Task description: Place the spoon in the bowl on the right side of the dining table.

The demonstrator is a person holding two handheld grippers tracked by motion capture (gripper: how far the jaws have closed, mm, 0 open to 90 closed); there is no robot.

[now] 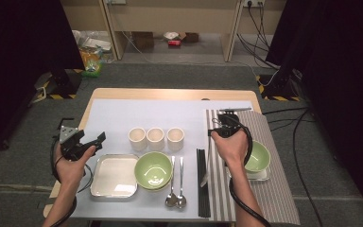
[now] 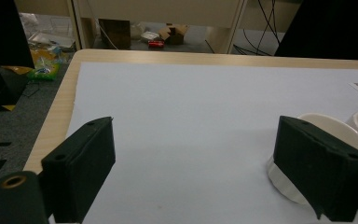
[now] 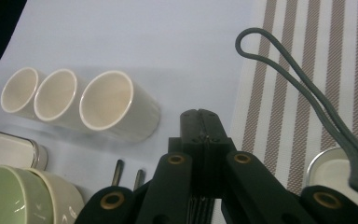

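High view: left gripper (image 1: 94, 140) jaws spread wide, holding nothing; square tray (image 1: 114, 176) just beside it toward person, empty. Right gripper (image 1: 227, 124) over striped mat (image 1: 274, 189), jaws pressed together, nothing visibly between them. Green bowl (image 1: 261, 156) on small tray just right of right hand, empty.

Left gripper view: jaws far apart, bare table cover between; white cup (image 2: 326, 128) behind right jaw.

Right gripper view: jaws meet tip to tip. Three cups (image 3: 81, 102) left of tips, all empty. Stacked green bowl (image 3: 9, 198) lower left.
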